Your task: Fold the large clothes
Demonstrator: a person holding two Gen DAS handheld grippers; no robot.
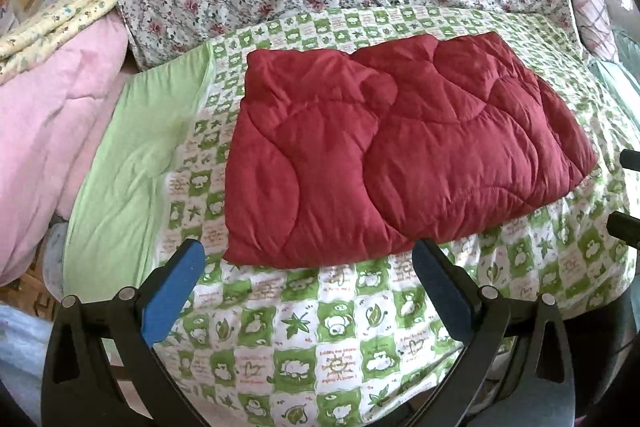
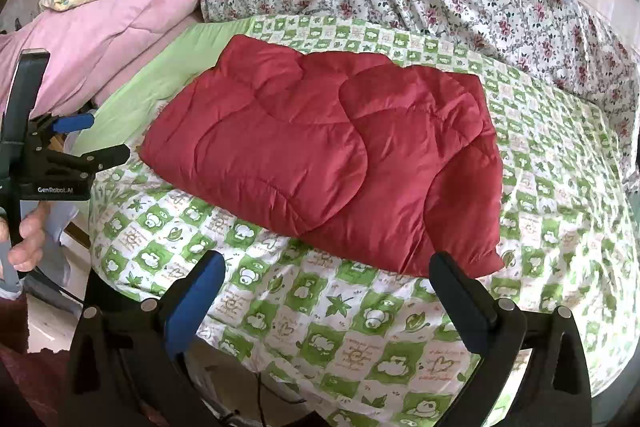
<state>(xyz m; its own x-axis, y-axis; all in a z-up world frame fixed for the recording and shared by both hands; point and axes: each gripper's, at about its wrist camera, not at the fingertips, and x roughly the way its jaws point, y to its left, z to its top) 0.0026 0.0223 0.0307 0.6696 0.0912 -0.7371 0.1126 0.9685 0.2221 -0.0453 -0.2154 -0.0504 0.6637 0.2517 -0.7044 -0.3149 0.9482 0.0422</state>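
The red quilted jacket (image 1: 396,147) lies folded into a compact block on the green-checked bedspread (image 1: 320,339), well clear of the pink duvet (image 1: 52,131) at left. The left gripper (image 1: 308,287) and right gripper (image 2: 326,291) hover near its near edge, jaws spread wide and empty, with open bedspread all around for reaching in.

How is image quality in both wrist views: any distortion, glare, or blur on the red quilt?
Left wrist: strong fisheye bend and dark corners; the red quilt is evenly daylit and sharp; the right edge is washed out. Right wrist: same barrel curve; the quilt is clear, and the green checked sheet is overexposed and smeared toward the right rim.
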